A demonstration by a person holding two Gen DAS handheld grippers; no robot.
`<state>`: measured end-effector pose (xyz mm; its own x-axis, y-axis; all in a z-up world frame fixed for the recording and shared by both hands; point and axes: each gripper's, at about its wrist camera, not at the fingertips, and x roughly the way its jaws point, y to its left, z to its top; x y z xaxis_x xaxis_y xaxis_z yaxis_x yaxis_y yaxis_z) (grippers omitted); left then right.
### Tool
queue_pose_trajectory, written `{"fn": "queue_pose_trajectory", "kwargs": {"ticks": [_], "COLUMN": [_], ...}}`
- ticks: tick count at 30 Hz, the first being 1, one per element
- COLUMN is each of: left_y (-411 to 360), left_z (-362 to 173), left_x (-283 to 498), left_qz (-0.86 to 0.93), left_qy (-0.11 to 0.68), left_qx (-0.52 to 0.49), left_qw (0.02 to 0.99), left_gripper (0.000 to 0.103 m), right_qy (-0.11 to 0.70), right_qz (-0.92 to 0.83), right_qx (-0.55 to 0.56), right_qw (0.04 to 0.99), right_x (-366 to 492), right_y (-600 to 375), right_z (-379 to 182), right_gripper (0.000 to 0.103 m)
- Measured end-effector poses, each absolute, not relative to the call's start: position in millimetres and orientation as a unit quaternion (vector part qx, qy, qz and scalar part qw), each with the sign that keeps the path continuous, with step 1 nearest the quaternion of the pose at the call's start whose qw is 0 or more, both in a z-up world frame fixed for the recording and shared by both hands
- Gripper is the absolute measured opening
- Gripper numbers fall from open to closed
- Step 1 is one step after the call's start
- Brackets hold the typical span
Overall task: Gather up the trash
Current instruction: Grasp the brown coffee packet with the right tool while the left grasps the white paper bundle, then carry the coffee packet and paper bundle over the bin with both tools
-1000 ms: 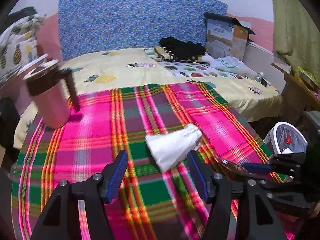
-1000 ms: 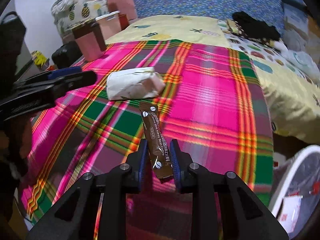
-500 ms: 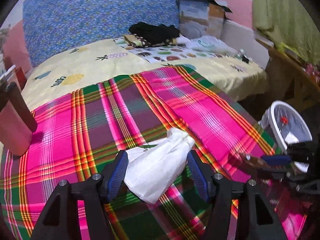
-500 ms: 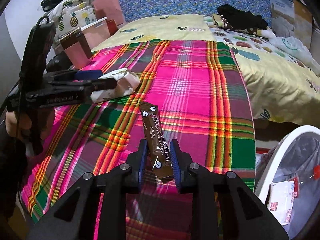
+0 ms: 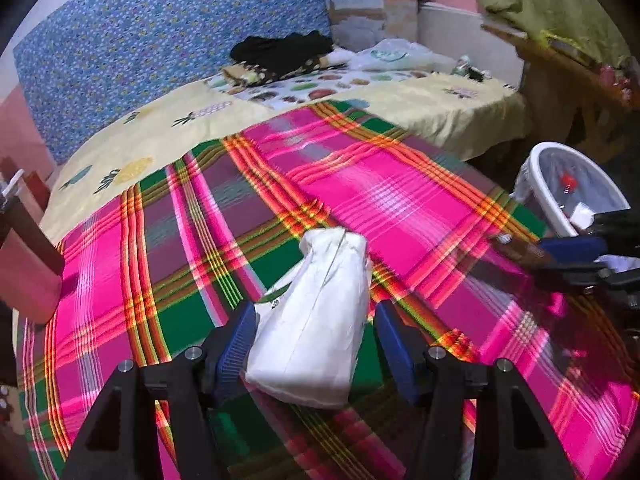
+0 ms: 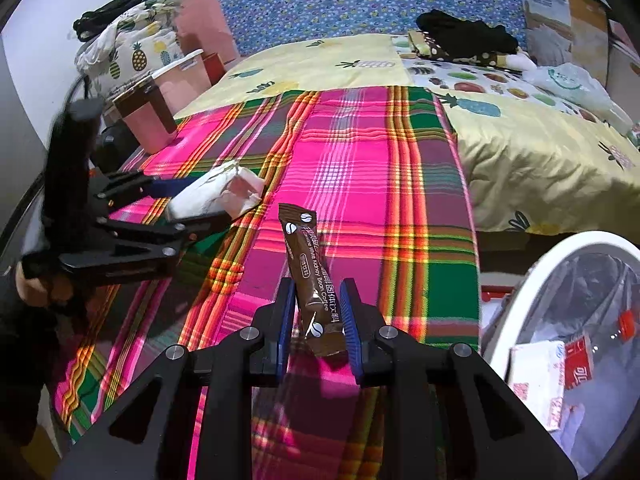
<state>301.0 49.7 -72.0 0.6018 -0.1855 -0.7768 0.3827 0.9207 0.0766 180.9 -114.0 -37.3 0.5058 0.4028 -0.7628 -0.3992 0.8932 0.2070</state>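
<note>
Right now my right gripper [image 6: 318, 322] is clenched on a brown coffee sachet [image 6: 310, 276], its blue pads pressing both long edges. The print I can read on the sachet says "White Honey Bean Coffee", running lengthwise beside a line of Chinese characters and small coffee-bean marks; the smaller label box is too fine to make out. The sachet's lower end hangs behind my fingers, over the pink and green plaid blanket [image 6: 360, 184].

My left gripper [image 5: 316, 344] stands wide apart around a white crumpled packet [image 5: 316, 320] lying on the blanket; the left pad sits just beside it, and I cannot tell whether it touches. The right pad is clear of it. Some dark print shows on the packet's left edge, but it is unreadable.

A white trash bin [image 6: 516, 292] stands off the blanket's right edge, cut off by the frame. Inside it I see a white paper with red print and a red label with Chinese characters, both too blurred to read. A cardboard box [image 5: 370, 10] at the far end of the bed bears lettering I cannot decipher. A pink mug [image 6: 146, 114] sits at the blanket's left side.
</note>
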Motion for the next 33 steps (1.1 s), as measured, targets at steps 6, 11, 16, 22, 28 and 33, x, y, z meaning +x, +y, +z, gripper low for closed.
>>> {"fn": "queue_pose_trajectory", "kwargs": {"ticks": [6, 11, 16, 22, 28, 33], "left_y": [40, 38, 31, 17, 4, -5], "left_z": [-70, -59, -46, -33, -24, -18], "left_x": [286, 263, 232, 196, 172, 158], "left_qz": [-0.105, -0.076, -0.059, -0.053, -0.055, -0.055], "left_qy": [0.418, 0.426, 0.420, 0.407, 0.395, 0.386], "left_qx": [0.124, 0.077, 0.033, -0.011, -0.043, -0.050], "left_qw": [0.894, 0.898, 0.905, 0.912, 0.916, 0.919], "left_gripper": [0.040, 0.031, 0.028, 0.027, 0.027, 0.027], "right_qy": [0.432, 0.423, 0.413, 0.402, 0.393, 0.389], "right_qz": [0.227, 0.228, 0.224, 0.216, 0.206, 0.198], "right_qx": [0.009, 0.014, 0.018, 0.021, 0.026, 0.031], "right_qw": [0.873, 0.877, 0.882, 0.890, 0.896, 0.899], "right_x": [175, 165, 154, 141, 130, 124], "right_y": [-121, -126, -135, -146, -158, -166], "right_z": [-32, -26, -20, -11, -6, -4], "right_gripper": [0.024, 0.024, 0.024, 0.024, 0.024, 0.024]}}
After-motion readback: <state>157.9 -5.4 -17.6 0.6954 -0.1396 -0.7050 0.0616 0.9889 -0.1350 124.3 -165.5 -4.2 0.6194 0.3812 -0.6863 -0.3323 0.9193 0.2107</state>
